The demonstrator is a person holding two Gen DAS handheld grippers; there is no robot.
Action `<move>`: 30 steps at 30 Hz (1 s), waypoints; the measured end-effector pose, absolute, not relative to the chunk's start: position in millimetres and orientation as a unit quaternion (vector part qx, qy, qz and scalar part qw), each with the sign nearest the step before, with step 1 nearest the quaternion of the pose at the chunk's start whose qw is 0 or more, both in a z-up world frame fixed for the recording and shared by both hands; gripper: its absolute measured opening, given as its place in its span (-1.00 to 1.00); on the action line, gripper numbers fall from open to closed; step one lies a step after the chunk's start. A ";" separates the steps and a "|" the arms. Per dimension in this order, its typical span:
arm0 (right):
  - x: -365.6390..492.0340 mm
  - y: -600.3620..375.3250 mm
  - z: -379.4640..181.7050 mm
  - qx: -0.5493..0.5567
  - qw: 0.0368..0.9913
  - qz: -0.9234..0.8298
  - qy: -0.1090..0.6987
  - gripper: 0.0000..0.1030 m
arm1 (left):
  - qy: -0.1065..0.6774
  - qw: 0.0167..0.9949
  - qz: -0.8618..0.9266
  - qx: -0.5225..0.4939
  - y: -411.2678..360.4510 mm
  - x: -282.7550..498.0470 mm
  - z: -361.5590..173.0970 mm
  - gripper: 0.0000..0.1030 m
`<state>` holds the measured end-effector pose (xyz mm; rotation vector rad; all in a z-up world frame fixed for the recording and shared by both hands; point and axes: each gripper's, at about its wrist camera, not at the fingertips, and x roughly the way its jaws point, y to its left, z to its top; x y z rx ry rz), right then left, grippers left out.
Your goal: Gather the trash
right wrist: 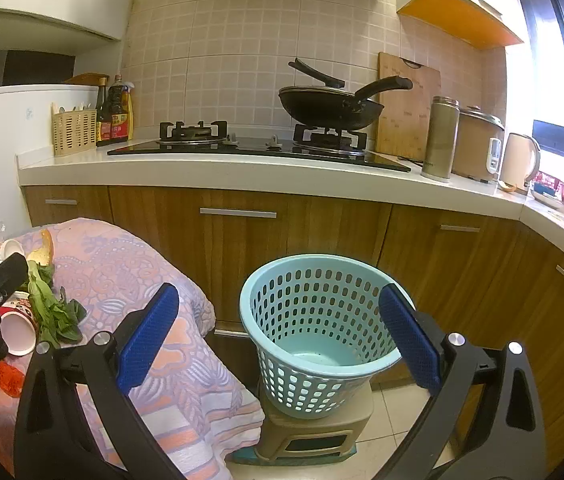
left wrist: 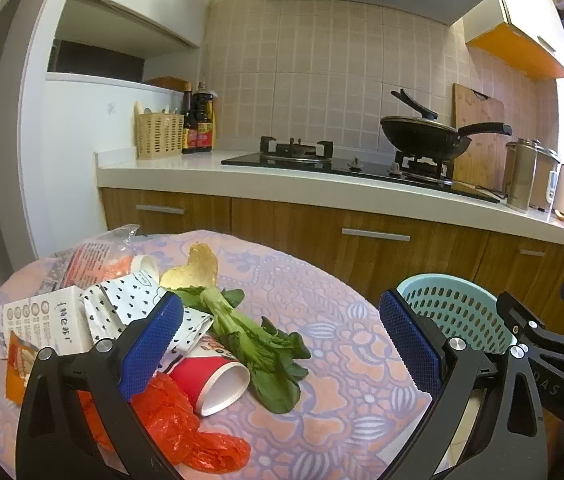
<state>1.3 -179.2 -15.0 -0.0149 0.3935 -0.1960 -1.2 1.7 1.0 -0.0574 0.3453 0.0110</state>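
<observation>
Trash, heaped on the left of a patterned tablecloth (left wrist: 322, 320): leafy greens (left wrist: 258, 344) lying over a red paper cup (left wrist: 212, 376) on its side, print unreadable; a bread slice (left wrist: 194, 270); dotted paper (left wrist: 122, 304); a white carton (left wrist: 48, 320), label too small to read; an orange bag (left wrist: 186, 432), partly hidden by a pad. Left gripper (left wrist: 280, 346) spread wide above the heap, holding nothing. Basket (right wrist: 318, 332), pale blue, on a stool (right wrist: 314, 436) beside the table. Right gripper (right wrist: 280, 342) wide, bare, framing the basket. Left gripper's body bears cut-off lettering.
</observation>
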 end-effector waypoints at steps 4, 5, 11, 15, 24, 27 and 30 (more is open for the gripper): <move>1.6 -179.7 -15.2 -0.006 0.976 -0.097 0.197 0.85 | 0.177 0.984 0.006 -0.031 2.1 -0.4 0.9 0.85; 1.9 -179.5 -15.2 -0.006 0.975 -0.097 0.197 0.85 | 0.177 0.984 0.005 -0.031 2.3 -0.2 0.9 0.85; 2.9 -178.1 -15.0 -0.007 0.975 -0.097 0.198 0.85 | 0.159 0.987 0.022 -0.024 2.7 -3.1 2.5 0.85; -0.7 -178.4 -5.2 0.006 0.979 -0.086 0.187 0.85 | 0.120 0.991 0.066 -0.010 4.7 -11.8 10.6 0.85; -11.6 -161.7 16.1 -0.005 0.986 -0.020 0.167 0.85 | 0.116 0.987 0.100 -0.051 77.3 -82.2 72.2 0.85; -11.2 -146.1 13.1 -0.025 0.983 0.020 0.183 0.85 | 0.128 0.980 0.129 -0.076 114.6 -105.7 73.1 0.85; -10.2 -128.8 14.5 -0.036 0.979 0.059 0.191 0.79 | 0.148 0.971 0.161 -0.096 143.7 -120.5 68.2 0.85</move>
